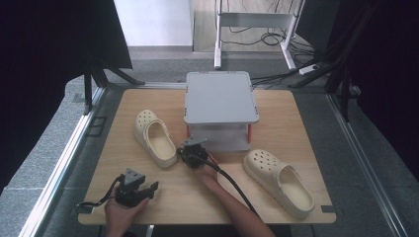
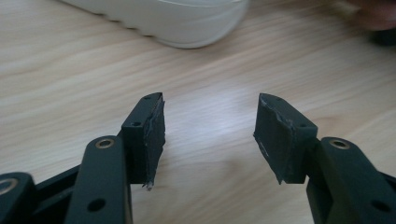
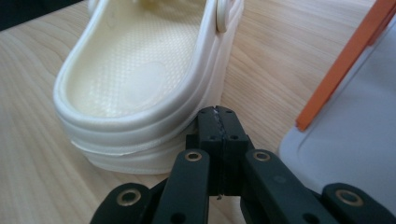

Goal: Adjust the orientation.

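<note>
Two cream clogs lie on the wooden table. The left clog (image 1: pixel 155 138) points away from me, and its heel (image 3: pixel 140 126) is just ahead of my right gripper (image 3: pixel 217 114). That gripper (image 1: pixel 185 152) is shut with nothing between its jaws, its tip at the heel's lower right edge, between the clog and the shelf. The right clog (image 1: pixel 279 180) lies at the front right. My left gripper (image 1: pixel 152 189) rests near the front left edge, open and empty over bare wood (image 2: pixel 210 105). A blurred clog edge (image 2: pixel 187 23) is beyond it.
A grey two-level shelf (image 1: pixel 221 96) with orange posts (image 3: pixel 348 60) stands at the middle back of the table (image 1: pixel 276 118). Its lower plate (image 3: pixel 355 140) is close on the right of my right gripper. Bare wood lies between the clogs and along the front.
</note>
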The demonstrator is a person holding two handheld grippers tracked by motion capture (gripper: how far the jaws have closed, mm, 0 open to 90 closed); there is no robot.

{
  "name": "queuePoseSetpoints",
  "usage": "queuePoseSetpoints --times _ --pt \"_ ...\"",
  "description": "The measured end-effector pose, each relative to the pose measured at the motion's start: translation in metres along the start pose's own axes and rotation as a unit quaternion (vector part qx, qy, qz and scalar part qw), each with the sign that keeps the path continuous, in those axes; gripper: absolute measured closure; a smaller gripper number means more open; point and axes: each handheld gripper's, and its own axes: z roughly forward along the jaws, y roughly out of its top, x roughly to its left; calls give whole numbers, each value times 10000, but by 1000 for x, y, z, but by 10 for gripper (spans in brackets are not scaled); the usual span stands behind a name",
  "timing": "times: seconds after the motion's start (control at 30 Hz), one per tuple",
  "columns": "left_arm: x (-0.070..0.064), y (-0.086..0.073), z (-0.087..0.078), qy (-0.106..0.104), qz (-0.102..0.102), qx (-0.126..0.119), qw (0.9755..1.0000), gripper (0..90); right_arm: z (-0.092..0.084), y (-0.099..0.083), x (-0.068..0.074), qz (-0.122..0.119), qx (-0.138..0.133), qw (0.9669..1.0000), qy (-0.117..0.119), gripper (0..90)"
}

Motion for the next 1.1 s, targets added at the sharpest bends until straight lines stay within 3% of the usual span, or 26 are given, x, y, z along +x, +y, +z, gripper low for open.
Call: queuePoseSetpoints --times 0.13,0.27,0.83,1.1 --pt "2 0 -2 61 -6 -11 10000 436 0 -1 8 -47 54 9999 109 900" --pt "6 -1 -3 -59 -148 -3 9999 436 -1 -2 18 -129 115 9997 173 900" --pt "-5 -5 -12 -340 -54 11 9994 433 11 5 48 -343 283 9979 480 900" --pt "-6 -6 -12 -319 -21 41 9995 433 20 11 57 -402 357 9965 639 900"
